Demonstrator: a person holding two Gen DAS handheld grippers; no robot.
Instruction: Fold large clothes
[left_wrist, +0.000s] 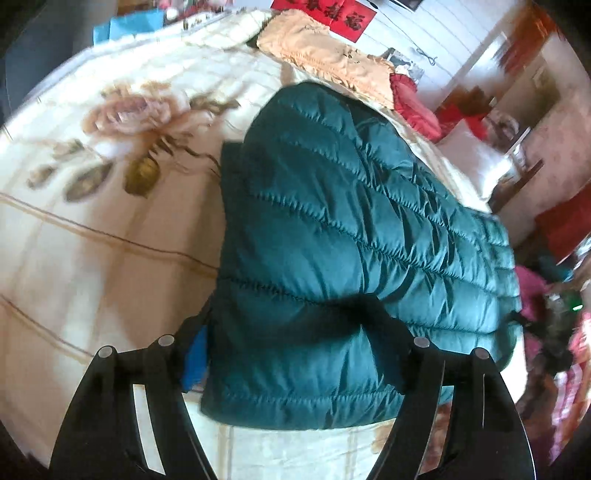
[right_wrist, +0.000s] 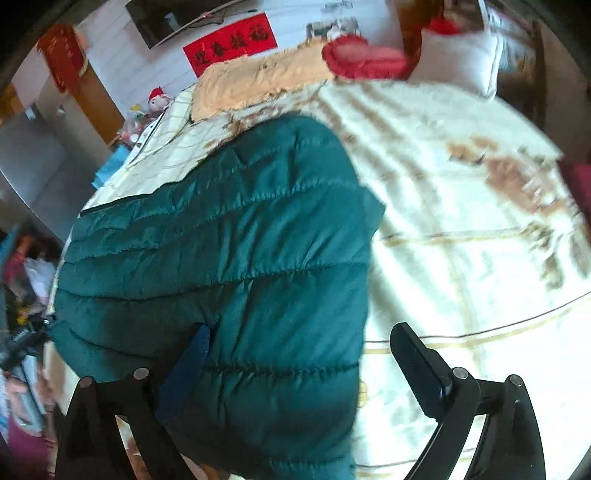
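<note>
A dark teal quilted puffer jacket (left_wrist: 351, 229) lies folded on the bed, its near end toward both cameras. My left gripper (left_wrist: 284, 332) stands open. The jacket's near end sits between its blue-padded left finger (left_wrist: 194, 358) and its dark right finger (left_wrist: 380, 339), and I see no pinch in the fabric. In the right wrist view the same jacket (right_wrist: 240, 240) fills the left half. My right gripper (right_wrist: 301, 328) is open wide: its left finger (right_wrist: 192, 358) hangs over the jacket, and its right finger (right_wrist: 417, 365) is over bare bedspread, apart from the jacket's edge.
The bed has a cream floral bedspread (left_wrist: 92, 221). At its head lie a peach blanket (right_wrist: 258, 81), a red cushion (right_wrist: 362, 55) and a white pillow (right_wrist: 458, 62). A white wall with a red banner (right_wrist: 232, 40) stands behind. Clutter lines the bedside (right_wrist: 22, 295).
</note>
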